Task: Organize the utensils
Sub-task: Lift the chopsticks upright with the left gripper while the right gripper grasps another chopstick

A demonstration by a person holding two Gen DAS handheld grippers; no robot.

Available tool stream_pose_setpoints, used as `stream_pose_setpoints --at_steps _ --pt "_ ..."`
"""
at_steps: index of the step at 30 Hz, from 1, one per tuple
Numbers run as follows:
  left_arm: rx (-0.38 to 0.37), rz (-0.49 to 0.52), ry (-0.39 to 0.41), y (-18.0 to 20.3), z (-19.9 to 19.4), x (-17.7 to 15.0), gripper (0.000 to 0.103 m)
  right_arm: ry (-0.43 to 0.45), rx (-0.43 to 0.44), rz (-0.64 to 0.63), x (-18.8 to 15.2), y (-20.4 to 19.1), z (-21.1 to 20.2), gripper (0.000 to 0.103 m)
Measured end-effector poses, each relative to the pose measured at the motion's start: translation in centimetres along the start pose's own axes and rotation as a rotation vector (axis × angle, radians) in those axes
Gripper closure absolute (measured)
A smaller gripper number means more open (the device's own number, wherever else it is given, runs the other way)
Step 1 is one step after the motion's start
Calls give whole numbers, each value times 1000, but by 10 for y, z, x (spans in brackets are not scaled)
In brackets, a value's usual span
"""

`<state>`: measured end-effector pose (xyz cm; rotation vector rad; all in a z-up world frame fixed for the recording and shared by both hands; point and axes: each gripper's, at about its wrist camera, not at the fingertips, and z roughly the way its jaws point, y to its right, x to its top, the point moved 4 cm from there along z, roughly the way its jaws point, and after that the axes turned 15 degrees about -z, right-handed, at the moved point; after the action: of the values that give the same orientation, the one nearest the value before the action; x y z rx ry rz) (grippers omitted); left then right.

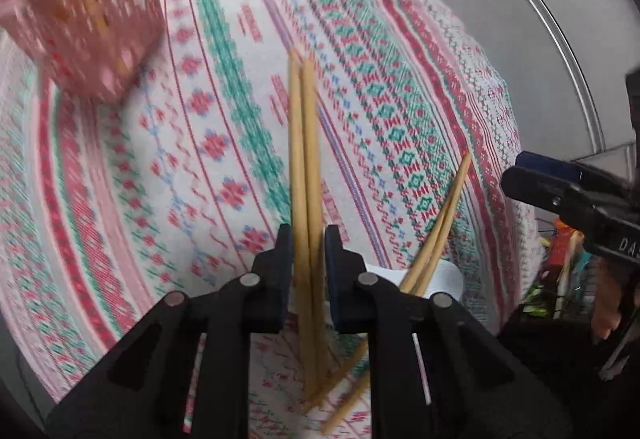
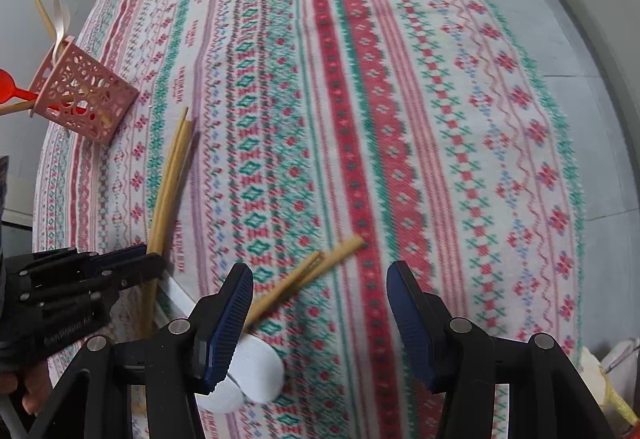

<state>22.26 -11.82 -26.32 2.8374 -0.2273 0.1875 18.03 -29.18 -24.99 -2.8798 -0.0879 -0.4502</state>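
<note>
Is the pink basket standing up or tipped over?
Standing up. In the right wrist view the pink basket rests on the cloth with its open top up, and sticks and a red spoon poke out of it.

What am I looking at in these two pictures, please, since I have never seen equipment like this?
These are two hand-held grippers, one in each of a person's hands, each carrying a camera that looks along its fingers. One picture comes from the left gripper, the other from the right gripper. Below them lies a patterned tablecloth. On it stands a pink perforated holder with utensils in it. The left gripper's fingers are closed around a pair of wooden chopsticks. The right gripper is open and holds nothing; more chopsticks and a white object that I cannot identify lie just beneath it.
</note>
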Motion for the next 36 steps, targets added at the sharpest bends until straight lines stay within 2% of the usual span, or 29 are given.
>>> stream_pose_setpoints --at_steps 3,9,17,18,20,29,36 --pt "18 21 29 -5 -2 9 87 -2 0 -8 3 -6 2 42" --pt "39 10 19 -8 17 11 87 -8 -4 -8 4 -9 7 42" --pt "119 22 135 18 36 38 87 -1 -4 4 9 -10 10 42" --pt "135 30 145 20 37 40 93 1 -2 7 10 -11 10 42" --pt "142 24 151 23 38 43 96 8 -1 18 13 -11 11 42" --pt "54 14 232 7 -13 19 96 44 44 55 40 -19 18 44" --pt "6 -3 323 -19 -68 -4 96 35 138 44 64 -54 45 59"
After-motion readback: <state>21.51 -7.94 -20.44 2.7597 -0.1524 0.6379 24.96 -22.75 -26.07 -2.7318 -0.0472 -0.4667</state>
